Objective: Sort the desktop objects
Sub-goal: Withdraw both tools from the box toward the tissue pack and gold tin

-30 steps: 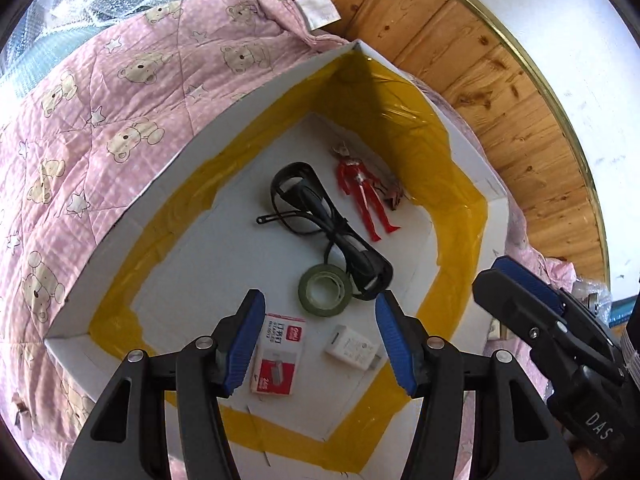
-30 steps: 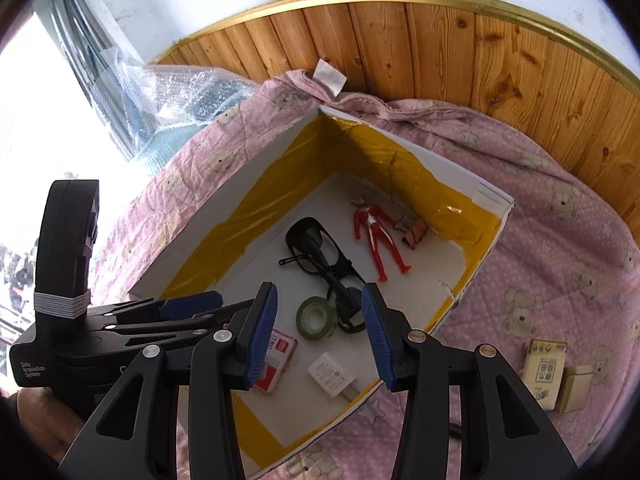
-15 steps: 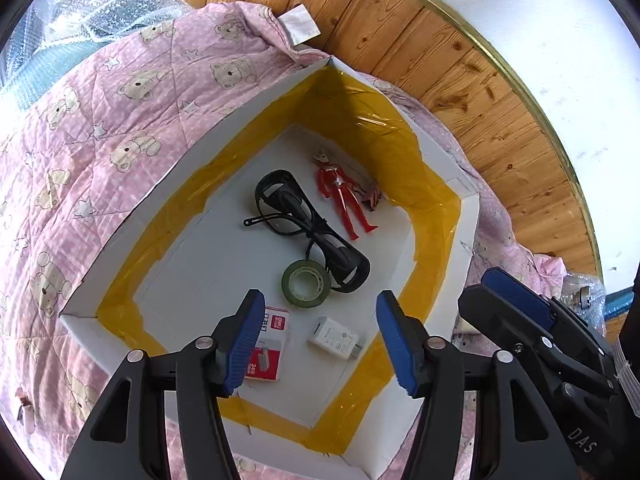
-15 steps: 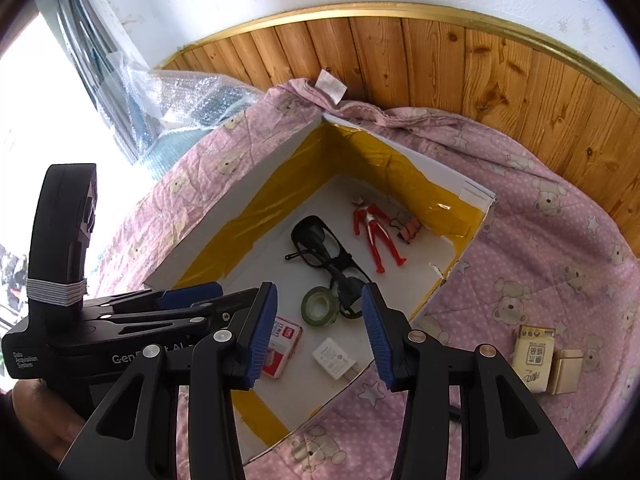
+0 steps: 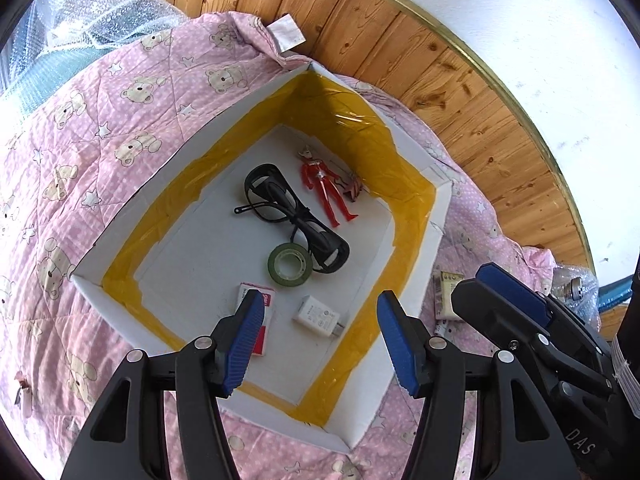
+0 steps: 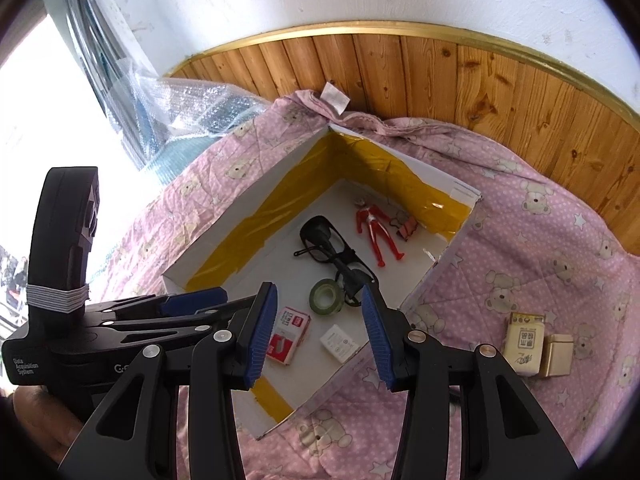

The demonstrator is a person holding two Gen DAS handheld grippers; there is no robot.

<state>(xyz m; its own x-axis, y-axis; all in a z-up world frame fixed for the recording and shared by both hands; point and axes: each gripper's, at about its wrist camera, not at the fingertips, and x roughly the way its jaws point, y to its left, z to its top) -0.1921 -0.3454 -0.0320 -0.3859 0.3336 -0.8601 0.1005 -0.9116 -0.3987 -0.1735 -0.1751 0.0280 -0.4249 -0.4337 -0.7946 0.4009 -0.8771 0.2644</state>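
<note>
Both grippers are held above the box (image 5: 120, 308), which sits on a pink quilt (image 5: 100, 128). The left gripper (image 5: 320, 340) has its jaws open and empty. The right gripper (image 6: 318, 330) likewise has its jaws open and empty. Neither touches any item.

Contents of the box, placed relative to the left jaws:
- Adapter (image 5: 318, 318), white, directly between the jaws, lower on the box floor.
- Staple box (image 5: 260, 320), red and white, partly hidden behind the left-hand jaw.
- Tape roll (image 5: 290, 266), green, just ahead of the jaws.
- Glasses (image 5: 292, 216), black, ahead of the roll and touching it at one lens.
- Figure (image 5: 328, 190), red, farther ahead, near the far wall.
- A small red and white item (image 5: 352, 190), just beside the figure; its kind cannot be told.

Outside the box, in the right wrist view: 2 small packets lie on the quilt well right of the right jaws, a cream one (image 6: 524, 340) and a gold one (image 6: 558, 354), touching or nearly so.

Assessment: 6 items are in the box and 2 are still out on the quilt. If the box is the destination, the sorting appears mostly done, with the 2 packets left to collect. The right gripper is the nearer to them. No item is in hand at present.
</note>
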